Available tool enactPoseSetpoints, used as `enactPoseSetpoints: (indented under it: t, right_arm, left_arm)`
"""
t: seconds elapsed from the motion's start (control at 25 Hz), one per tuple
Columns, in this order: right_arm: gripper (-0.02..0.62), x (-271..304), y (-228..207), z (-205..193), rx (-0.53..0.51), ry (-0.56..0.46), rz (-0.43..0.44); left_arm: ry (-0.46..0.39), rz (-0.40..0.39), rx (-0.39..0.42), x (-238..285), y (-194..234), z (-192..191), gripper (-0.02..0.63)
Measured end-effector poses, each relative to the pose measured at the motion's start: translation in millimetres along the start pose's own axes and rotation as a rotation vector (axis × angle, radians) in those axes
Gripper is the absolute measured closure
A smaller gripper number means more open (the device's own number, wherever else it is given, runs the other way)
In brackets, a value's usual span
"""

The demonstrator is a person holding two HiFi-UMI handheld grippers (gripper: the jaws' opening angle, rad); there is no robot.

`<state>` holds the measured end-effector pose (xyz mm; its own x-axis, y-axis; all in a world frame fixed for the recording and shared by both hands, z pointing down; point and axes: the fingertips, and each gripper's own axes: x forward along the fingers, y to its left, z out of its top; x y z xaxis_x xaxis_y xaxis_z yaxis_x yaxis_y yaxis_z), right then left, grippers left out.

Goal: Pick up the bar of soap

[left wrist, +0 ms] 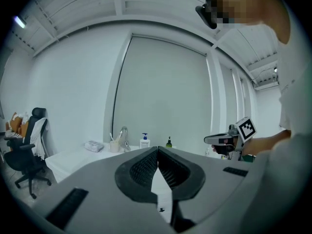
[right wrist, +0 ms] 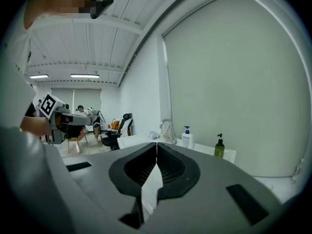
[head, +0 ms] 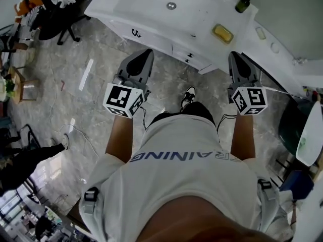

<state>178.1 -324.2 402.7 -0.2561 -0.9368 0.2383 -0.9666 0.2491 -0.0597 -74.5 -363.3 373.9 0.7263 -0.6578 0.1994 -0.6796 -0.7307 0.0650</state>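
The yellow bar of soap (head: 222, 33) lies on the white counter (head: 151, 9) near its right end, ahead of me. My left gripper (head: 147, 51) is held over the floor short of the counter, jaws shut with nothing between them (left wrist: 157, 149). My right gripper (head: 235, 55) hovers just below and right of the soap, also shut and empty (right wrist: 156, 144). Neither gripper view shows the soap. Each gripper appears in the other's view: the right gripper (left wrist: 214, 140) and the left gripper (right wrist: 73, 116).
A dark green bottle (head: 244, 3) stands at the counter's far right corner, with a white pump bottle (right wrist: 186, 138) and a faucet (right wrist: 167, 128) along the back. A sink drain (head: 171, 5) is left of the soap. A black office chair (head: 58, 21) stands at the left.
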Motion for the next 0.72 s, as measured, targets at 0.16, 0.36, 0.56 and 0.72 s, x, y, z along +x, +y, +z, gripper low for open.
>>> enactPoseSetpoints:
  t: [0.16, 0.36, 0.56, 0.72]
  right_arm:
    - [0.581, 28, -44, -3, 0.032, 0.022, -0.005]
    - [0.580, 59, -83, -10, 0.031, 0.061, 0.005]
    - [0.580, 79, -98, -25, -0.006, 0.141, 0.029]
    - [0.578, 95, -87, -46, -0.042, 0.261, 0.096]
  left_arm:
    - [0.026, -0.012, 0.002, 51, 5, 7, 0.606]
    - [0.049, -0.017, -0.007, 102, 7, 6, 0.606]
    - [0.074, -0.028, -0.032, 132, 9, -4, 0.606]
    - [0.097, -0.067, -0.048, 143, 15, -13, 0.606]
